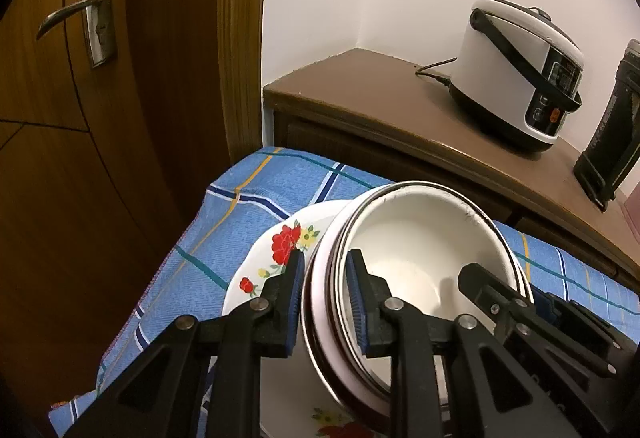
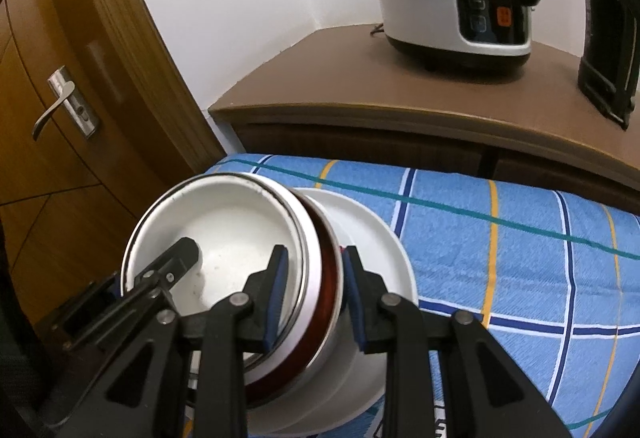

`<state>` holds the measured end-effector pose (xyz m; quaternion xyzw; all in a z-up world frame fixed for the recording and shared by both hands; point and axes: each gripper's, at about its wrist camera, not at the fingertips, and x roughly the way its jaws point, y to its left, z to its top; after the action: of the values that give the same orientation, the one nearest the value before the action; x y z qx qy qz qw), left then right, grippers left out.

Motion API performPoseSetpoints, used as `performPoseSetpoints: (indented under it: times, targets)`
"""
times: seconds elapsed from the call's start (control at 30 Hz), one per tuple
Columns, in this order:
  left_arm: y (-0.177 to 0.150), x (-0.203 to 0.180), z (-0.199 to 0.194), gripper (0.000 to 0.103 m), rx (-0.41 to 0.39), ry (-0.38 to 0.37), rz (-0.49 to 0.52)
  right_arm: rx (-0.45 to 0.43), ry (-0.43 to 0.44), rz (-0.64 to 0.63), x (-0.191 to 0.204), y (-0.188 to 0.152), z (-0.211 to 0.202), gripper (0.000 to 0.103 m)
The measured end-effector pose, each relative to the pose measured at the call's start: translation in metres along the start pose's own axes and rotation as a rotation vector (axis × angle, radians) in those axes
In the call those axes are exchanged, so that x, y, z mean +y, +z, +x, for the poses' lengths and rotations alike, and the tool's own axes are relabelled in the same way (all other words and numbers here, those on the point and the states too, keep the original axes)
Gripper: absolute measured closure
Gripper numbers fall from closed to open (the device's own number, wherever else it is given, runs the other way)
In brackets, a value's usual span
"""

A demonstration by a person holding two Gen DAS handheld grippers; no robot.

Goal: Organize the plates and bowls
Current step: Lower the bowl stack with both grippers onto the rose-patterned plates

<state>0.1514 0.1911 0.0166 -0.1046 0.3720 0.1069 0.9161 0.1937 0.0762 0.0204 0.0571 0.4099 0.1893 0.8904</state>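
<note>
Door (image 1: 80,77) with lever handle (image 1: 76,13) on the left, white wall corner behind. Brown cabinet (image 1: 380,97) against the wall carries a white rice cooker (image 1: 516,69) and a dark upright appliance (image 1: 612,133) at the right edge. In front and lower: worktop under a blue plaid cloth (image 1: 240,197). On the cloth a white plate with red flower print (image 1: 276,258); above it a nested stack of enamel bowls (image 1: 420,238), white inside, metal rims, dark red band showing on the lower one in the right wrist view. Stack is tilted, far rim higher, sitting over the plate; can't tell if its underside touches the plate. Left gripper (image 1: 326,302) straddles the stack's left wall, one blue-padded finger outside, one inside, jaws part open; outer pad looks a little off the wall, so not a firm clamp. Right gripper (image 2: 314,298) straddles the opposite wall the same way, jaws narrow, pads against the rim on both sides, gripping it. Each gripper's inner finger shows in the other's view inside the top bowl.
</note>
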Motion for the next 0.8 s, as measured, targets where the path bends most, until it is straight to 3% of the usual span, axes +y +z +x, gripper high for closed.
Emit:
performPoseSetpoints:
  times: [0.07,0.2,0.27,0.33,0.53,0.8]
  targets:
    - [0.0,0.0,0.002,0.064,0.014,0.009,-0.009,0.002,-0.001,-0.002,-0.001,0.0,0.0,0.075]
    - [0.001,0.002,0.003,0.053,0.014,0.012,-0.025,0.009,-0.015,-0.014,0.0,0.001,0.001,0.076]
    - [0.002,0.003,0.003,0.039,0.011,0.031,-0.025,0.021,-0.022,-0.011,0.0,0.0,0.001,0.076]
    - [0.003,0.004,0.003,0.033,0.006,0.045,-0.021,0.027,-0.021,-0.01,-0.001,0.0,0.002,0.076]
    - [0.004,0.008,0.007,0.026,0.025,0.032,-0.038,0.033,-0.023,-0.007,-0.001,-0.001,-0.001,0.076]
    - [0.003,0.005,0.013,0.025,0.038,0.075,-0.012,-0.019,-0.045,-0.018,0.005,0.004,-0.011,0.073]
